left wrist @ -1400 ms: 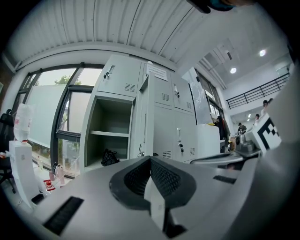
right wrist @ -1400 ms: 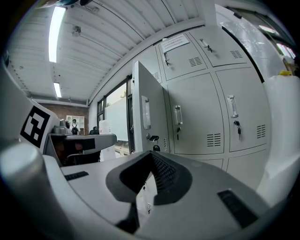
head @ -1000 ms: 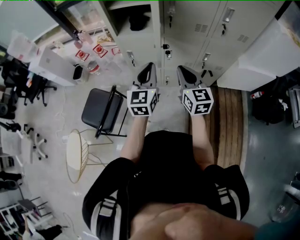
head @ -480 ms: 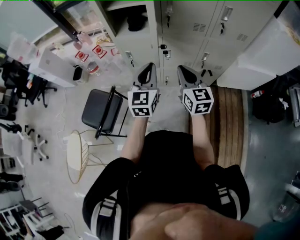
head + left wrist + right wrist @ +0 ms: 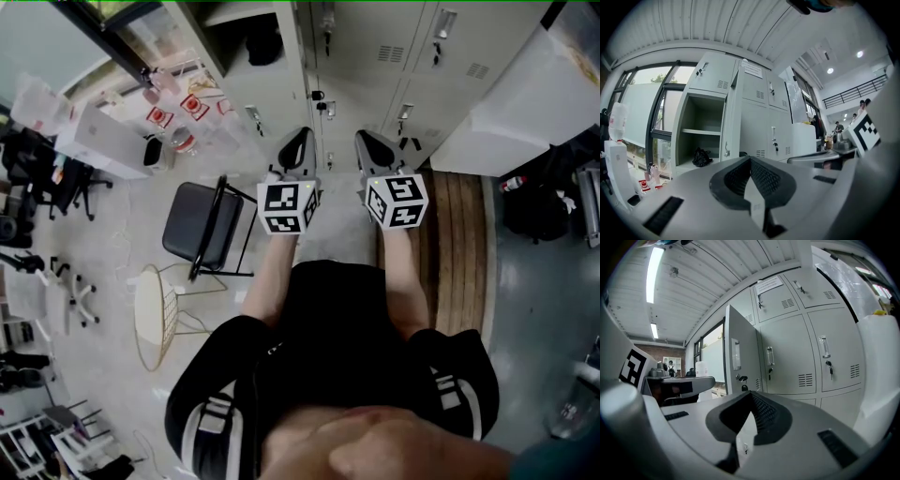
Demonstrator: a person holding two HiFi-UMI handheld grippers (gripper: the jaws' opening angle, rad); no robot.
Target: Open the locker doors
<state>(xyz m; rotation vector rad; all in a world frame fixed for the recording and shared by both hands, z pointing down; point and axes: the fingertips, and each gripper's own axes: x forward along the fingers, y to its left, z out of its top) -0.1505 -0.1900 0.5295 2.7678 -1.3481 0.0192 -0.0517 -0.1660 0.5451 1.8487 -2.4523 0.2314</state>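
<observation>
A bank of grey lockers [image 5: 375, 56] stands in front of me. Its left compartment [image 5: 701, 126] is open, with a shelf and a black bag [image 5: 701, 157] on its floor. That compartment's door [image 5: 740, 357] hangs wide open, a key in its lock. The doors to the right [image 5: 785, 357] are closed, with handles and keys. My left gripper [image 5: 296, 148] and right gripper [image 5: 374, 148] are side by side, a short way off the lockers and touching nothing. Both are shut, left gripper [image 5: 750, 158] and right gripper [image 5: 751, 394], with nothing between the pads.
A black folding chair [image 5: 202, 225] and a round wire stool [image 5: 155, 309] stand to my left. A wooden strip [image 5: 459, 244] runs along the floor at the right, beside a large white cabinet [image 5: 516, 103]. White boxes and bottles [image 5: 173, 127] crowd the window side.
Both grippers have stayed shut and in place. The lockers have slid slightly up and left in the head view.
</observation>
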